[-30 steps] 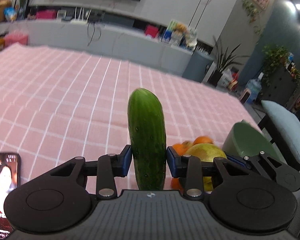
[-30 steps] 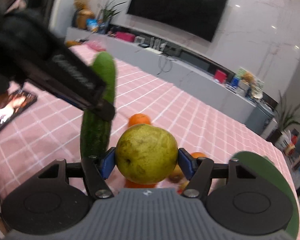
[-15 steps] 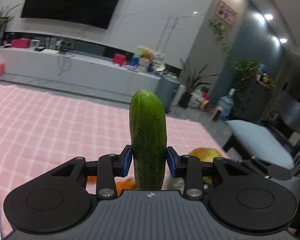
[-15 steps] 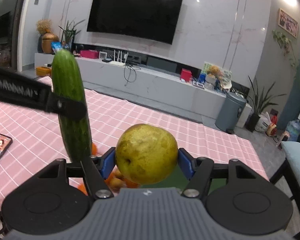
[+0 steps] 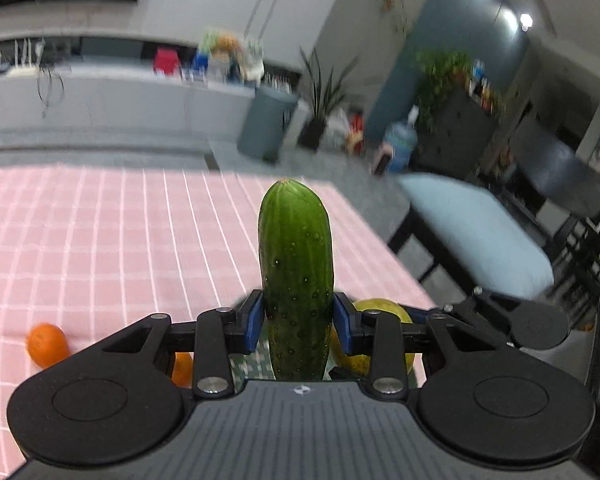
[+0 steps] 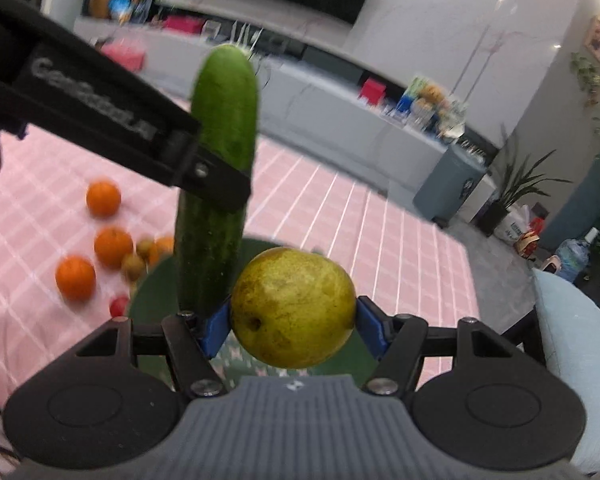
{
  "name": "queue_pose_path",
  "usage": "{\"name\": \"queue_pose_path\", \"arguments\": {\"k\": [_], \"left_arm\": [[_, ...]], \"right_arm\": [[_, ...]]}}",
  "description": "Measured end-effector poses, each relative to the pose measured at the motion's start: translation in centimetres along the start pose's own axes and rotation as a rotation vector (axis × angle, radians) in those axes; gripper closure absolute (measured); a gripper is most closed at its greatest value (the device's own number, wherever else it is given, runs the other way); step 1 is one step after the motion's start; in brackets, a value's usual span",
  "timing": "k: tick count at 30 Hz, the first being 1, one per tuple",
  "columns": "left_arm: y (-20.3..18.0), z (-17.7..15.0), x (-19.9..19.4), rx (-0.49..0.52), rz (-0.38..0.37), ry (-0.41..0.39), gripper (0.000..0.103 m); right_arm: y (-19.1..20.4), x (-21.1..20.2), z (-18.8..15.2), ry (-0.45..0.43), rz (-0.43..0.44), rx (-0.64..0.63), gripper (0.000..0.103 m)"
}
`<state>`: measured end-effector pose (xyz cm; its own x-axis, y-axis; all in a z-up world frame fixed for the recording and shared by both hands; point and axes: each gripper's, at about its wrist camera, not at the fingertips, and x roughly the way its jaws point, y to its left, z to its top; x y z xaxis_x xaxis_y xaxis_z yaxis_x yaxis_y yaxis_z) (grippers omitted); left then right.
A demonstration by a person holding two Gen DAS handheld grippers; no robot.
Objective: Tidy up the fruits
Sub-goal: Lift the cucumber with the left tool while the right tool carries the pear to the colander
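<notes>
oranges [image 6: 107,245]: loose cluster far left on the pink checked worktop [image 6: 340,216], with a few small brownish fruits and one small red one just beside them. Not yet sorted.
left hand-held gripper [image 5: 298,322]: blue pads clamped on the cucumber [image 5: 296,276] at about mid-length. Cucumber stands upright, tip up, lower end hidden behind the gripper body. Off the worktop.
green plate [image 6: 156,292]: dark green, lying on the worktop under both loads, mostly hidden. Looks like the drop target; that's my guess.
right hand-held gripper [image 6: 294,326]: pads clamped on the yellow-green pear [image 6: 294,306] across its widest part, held over the plate. The pear also shows in the left view, just right of the cucumber.
step in hand (judgement): both fruits carried over to the plate, release not yet done.
how to do it well: the two grippers sit close together, so lower one at a time. Pear first: bring it low over bare plate before letting go, because it's round and will roll if dropped from height. Then tip the cucumber flat and lay it beside the pear, not upright and not on top. Keep the left gripper's arm away from the pear while coming down.
risk: frames are motion-blurred, so plate edges are hard to judge. Slow down before release.
writing: white lettering on the side of the left gripper, blurred, roughly "GenRobot.AI"; not sure. Small logo on each gripper body, unreadable.
</notes>
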<state>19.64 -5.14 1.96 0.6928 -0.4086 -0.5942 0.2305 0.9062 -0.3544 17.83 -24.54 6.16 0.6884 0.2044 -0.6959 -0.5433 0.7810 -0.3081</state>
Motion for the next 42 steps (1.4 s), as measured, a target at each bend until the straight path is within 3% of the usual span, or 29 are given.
{"name": "queue_pose_path", "arguments": {"k": [6,14,27,35,38,42], "left_arm": [[0.2,-0.6,3.1,0.023,-0.004,0.101,0.062],[0.5,-1.9,5.3,0.012,0.004,0.208,0.062],[0.2,-1.4,7.4,-0.017,0.036,0.25,0.06],[-0.2,-1.6,7.7,-0.02,0.057,0.262,0.06],[-0.6,-1.5,7.7,-0.012,0.068,0.262,0.048],[-0.7,-1.5,6.4,-0.004,0.06,0.234,0.041]], "right_arm": [[-0.9,3.4,-1.3,0.125,0.091,-0.034,0.041],[-0.9,5.6,-1.9,0.213,0.153,-0.047,0.04],[-0.7,7.1,-3.7,0.313,0.189,-0.032,0.04],[-1.6,6.4,-2.6,0.274,0.154,-0.016,0.031],[-2.4,6.8,-1.8,0.267,0.147,-0.019,0.027],[-2.3,5.7,-1.7,0.245,0.134,-0.002,0.024]]}}
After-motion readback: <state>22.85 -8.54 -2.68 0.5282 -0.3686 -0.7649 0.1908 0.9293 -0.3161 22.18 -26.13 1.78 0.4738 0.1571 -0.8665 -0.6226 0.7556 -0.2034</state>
